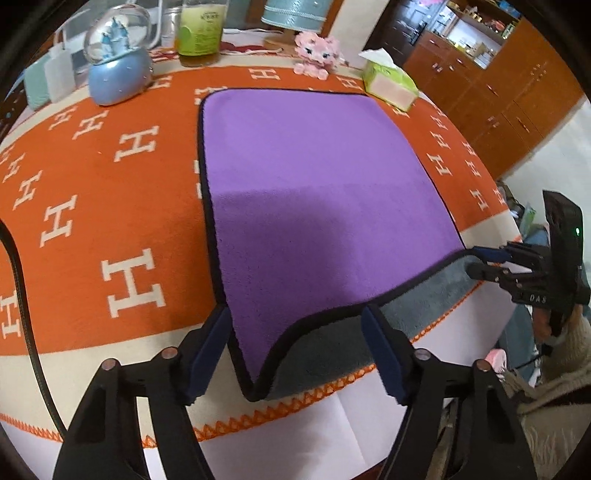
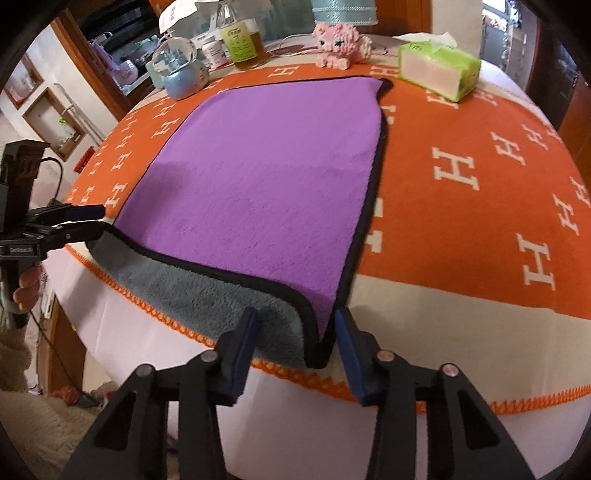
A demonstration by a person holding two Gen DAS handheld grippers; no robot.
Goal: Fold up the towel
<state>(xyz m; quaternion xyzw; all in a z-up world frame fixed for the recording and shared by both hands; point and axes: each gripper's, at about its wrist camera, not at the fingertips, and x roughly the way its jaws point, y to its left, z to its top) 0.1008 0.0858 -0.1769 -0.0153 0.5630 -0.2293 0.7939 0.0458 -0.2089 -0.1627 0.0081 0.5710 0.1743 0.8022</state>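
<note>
A purple towel (image 1: 314, 177) with black trim and a grey underside lies flat on the orange table cover; it also shows in the right wrist view (image 2: 258, 177). Its near edge sags and shows grey. My left gripper (image 1: 295, 350) is open, its blue-padded fingers on either side of the near left corner. My right gripper (image 2: 295, 354) is open around the near right corner. Each gripper shows in the other's view, the right (image 1: 480, 264) and the left (image 2: 88, 221), at its own corner of the towel.
An orange H-pattern cover (image 1: 92, 206) drapes the table. At the back stand a snow globe (image 1: 118, 62), a bottle (image 1: 201, 31), a pink toy (image 1: 317, 53) and a green tissue pack (image 1: 389, 83). Wooden cabinets (image 1: 498, 85) stand at the right.
</note>
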